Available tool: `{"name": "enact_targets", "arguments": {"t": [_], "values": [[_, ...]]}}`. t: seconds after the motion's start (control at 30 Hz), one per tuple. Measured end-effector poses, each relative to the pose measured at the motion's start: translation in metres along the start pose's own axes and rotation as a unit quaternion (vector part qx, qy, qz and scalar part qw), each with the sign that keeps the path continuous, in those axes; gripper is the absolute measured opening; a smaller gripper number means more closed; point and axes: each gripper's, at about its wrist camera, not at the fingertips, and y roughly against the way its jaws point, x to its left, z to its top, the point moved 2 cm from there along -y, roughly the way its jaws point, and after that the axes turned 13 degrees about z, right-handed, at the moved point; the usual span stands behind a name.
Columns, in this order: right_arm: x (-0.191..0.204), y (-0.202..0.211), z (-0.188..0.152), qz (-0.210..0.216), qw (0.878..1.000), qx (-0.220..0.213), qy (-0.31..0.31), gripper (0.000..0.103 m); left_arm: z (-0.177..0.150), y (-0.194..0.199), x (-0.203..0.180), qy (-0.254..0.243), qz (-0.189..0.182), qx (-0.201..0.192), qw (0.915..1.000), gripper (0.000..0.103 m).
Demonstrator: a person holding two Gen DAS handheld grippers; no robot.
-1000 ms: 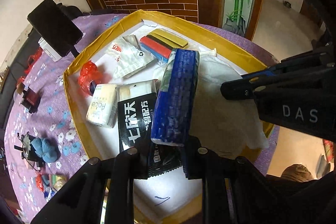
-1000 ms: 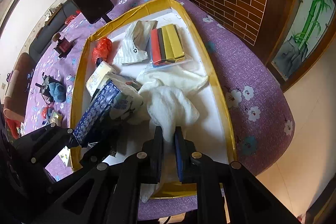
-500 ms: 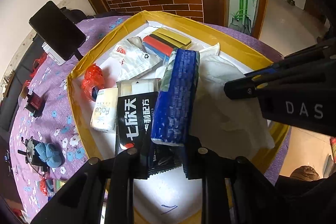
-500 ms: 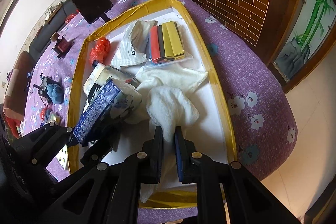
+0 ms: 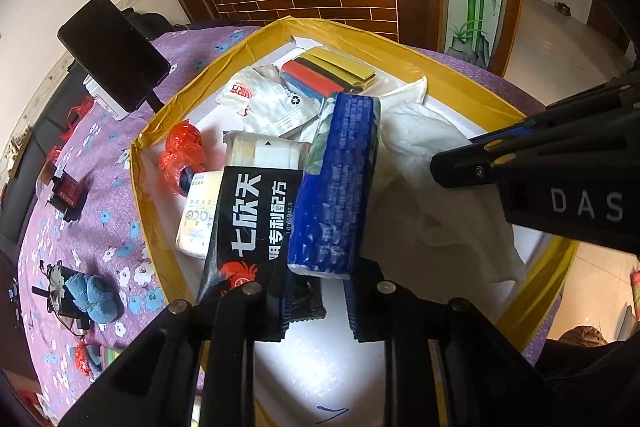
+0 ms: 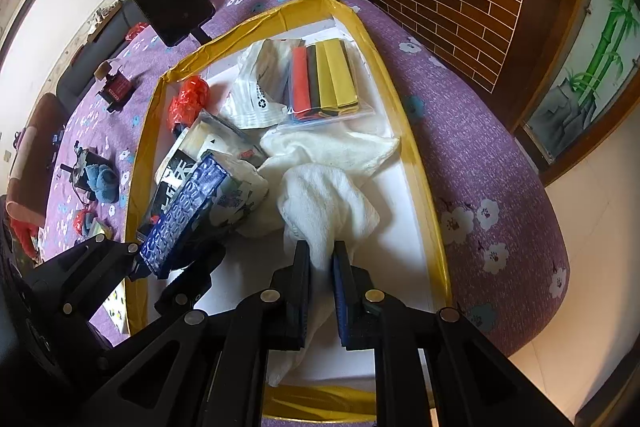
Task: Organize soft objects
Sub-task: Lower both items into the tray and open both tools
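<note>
Over the white board [image 6: 400,227] edged in yellow tape, on the purple worktop [image 6: 480,155], the left gripper [image 5: 316,301] has its fingers clamped on a blue tissue pack [image 5: 334,183], which hides part of the black packet [image 5: 248,219]. Right of it, the right gripper [image 6: 322,301] pinches the rumpled white towel [image 6: 324,195]. Both grips are unchanged; the view has drawn slightly closer.

On my feeds I count two white towels [image 6: 328,203] — one blue tissue pack [image 5: 336,183], one black sachet [image 5: 248,219], one cream tissue pack [image 5: 196,223], one red crumpled bag [image 5: 180,151], two clear plastic bags [image 6: 256,95], and one bag of coloured strips [image 6: 324,79] — all on one yellow-edged board [image 6: 416,163].
</note>
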Motion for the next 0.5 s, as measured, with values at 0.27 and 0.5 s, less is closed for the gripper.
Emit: {"name": "enact_targets", "arguments": {"t": [0.27, 0.5], "values": [[-0.0021, -0.0063, 0.008, 0.001, 1.0, 0.004, 0.004, 0.012, 0.002, -0.0061, 0.0026, 0.004, 0.006, 0.001, 1.0, 0.02], [-0.0031, -0.0103, 0.0108, 0.001, 1.0, 0.007, 0.006, 0.012, 0.0028, -0.0094, 0.0033, 0.004, 0.008, 0.002, 1.0, 0.021]]}}
